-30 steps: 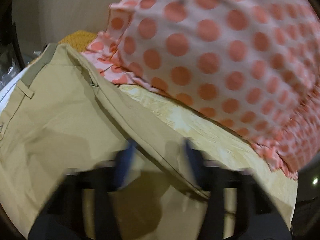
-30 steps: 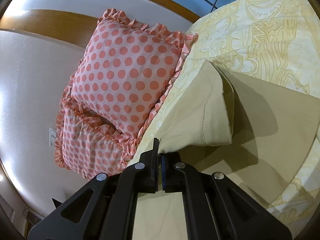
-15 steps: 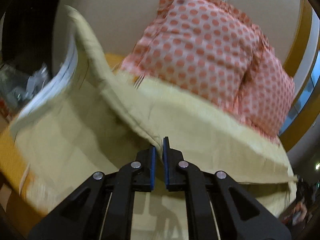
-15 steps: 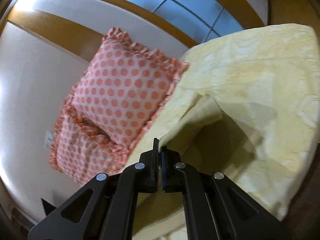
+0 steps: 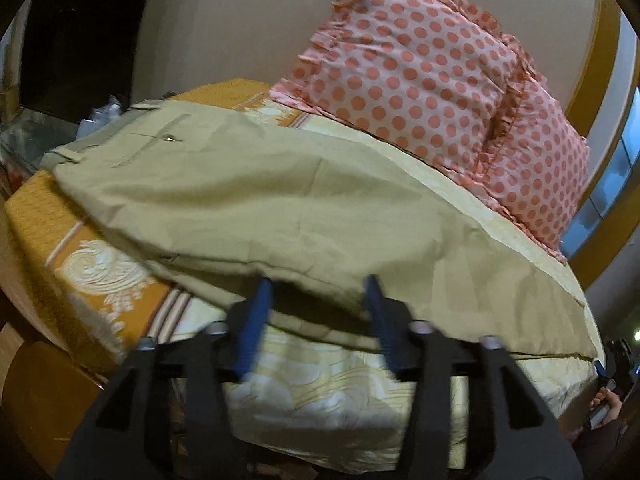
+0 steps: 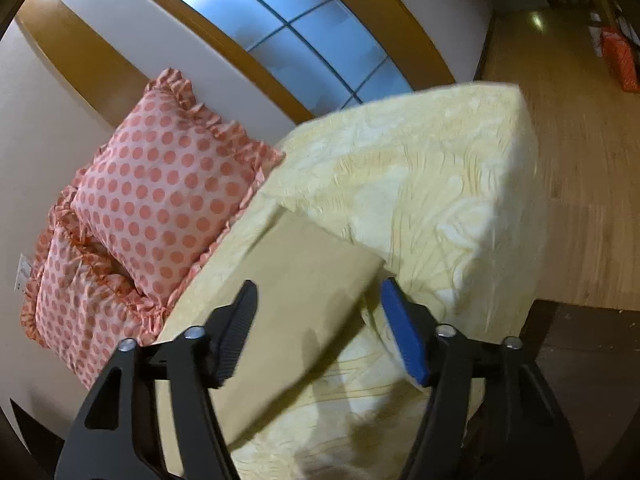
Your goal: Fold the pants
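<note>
- Pants [image 5: 248, 196] are lying on the bed [image 5: 328, 396], spread across the middle of the left wrist frame, waistband and belt loops toward the upper left, leg end running out to the right edge.
- Progress guess: looks like one lengthwise fold is in, since I only see one leg's width with a doubled edge along the bottom. Crosswise folds are probably what's left, so maybe a third done.
- Left gripper [image 5: 316, 300] has its blue pads spread wide with nothing between them, hovering just in front of the near fabric edge, low center of the frame.
- Right gripper [image 6: 316, 304] is also wide apart and empty, sitting over the khaki leg end at bottom center of its view.
- Left view only: the waistband, the orange patterned blanket [image 5: 68, 256] at lower left, clutter at the far left, and both polka-dot pillows [image 5: 432, 80] at upper right.
- Right view only: the window [image 6: 304, 36] up top, wood floor [image 6: 584, 168] on the right, and the bed's far corner. The pants there are just a flat tan strip, no waistband visible.
</note>
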### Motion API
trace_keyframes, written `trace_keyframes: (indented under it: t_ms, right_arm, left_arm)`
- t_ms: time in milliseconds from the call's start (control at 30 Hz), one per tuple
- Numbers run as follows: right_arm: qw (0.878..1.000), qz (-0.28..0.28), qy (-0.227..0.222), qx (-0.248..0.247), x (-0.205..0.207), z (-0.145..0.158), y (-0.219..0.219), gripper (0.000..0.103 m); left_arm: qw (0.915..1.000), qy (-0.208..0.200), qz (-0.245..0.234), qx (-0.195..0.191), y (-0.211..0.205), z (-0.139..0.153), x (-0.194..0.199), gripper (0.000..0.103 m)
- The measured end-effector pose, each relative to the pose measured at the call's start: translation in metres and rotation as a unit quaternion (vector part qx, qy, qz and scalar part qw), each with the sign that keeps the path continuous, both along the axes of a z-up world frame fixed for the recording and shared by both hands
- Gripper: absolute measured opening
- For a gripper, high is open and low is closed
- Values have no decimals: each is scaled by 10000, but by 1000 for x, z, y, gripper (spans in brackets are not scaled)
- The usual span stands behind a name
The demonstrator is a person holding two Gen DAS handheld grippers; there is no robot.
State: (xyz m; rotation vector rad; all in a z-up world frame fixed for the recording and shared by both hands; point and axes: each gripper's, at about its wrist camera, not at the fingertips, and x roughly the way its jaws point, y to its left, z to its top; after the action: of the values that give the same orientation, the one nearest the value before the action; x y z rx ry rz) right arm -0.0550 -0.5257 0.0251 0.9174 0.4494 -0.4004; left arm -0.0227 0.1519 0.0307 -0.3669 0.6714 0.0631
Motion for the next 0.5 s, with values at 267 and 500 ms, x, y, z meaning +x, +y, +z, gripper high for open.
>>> trace_keyframes:
  t_ms: [267, 500]
  right_arm:
    - [9950, 667, -59, -738, 22, -9, 37, 45]
    - [9813, 730, -137, -1774, 21, -14, 56, 43]
  left_arm:
    - [9985, -234, 480, -97, 27, 5, -14, 69]
    - [9977, -122, 613, -243, 39, -2, -9, 71]
